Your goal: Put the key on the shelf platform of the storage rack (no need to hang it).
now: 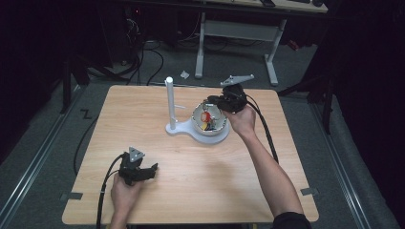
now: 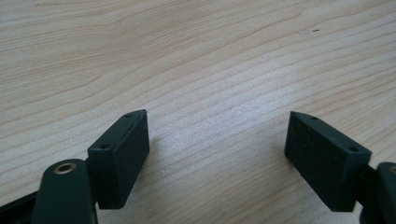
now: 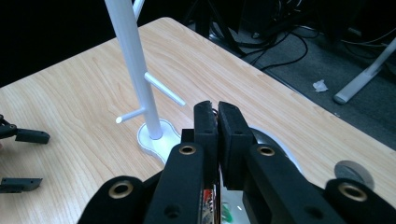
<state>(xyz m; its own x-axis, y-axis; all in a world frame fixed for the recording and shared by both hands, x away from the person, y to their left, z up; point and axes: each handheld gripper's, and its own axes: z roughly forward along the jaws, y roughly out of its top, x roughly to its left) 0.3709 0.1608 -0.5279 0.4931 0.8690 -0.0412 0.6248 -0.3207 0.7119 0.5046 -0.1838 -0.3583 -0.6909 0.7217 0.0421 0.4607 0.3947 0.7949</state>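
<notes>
While my left gripper (image 1: 143, 170) rests wide open and empty on the near left of the table (image 1: 200, 191), I hold my right gripper (image 3: 217, 122) pinched closed over the bowl (image 1: 210, 126), grasping something I cannot identify.

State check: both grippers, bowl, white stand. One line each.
left gripper: open, nothing between the jaws, low over bare table.
right gripper: jaws closed together over the bowl; whether they pinch anything, cannot tell.
bowl: upright on the stand's base, small red and yellow items inside.
white stand: upright, pegs bare.
</notes>
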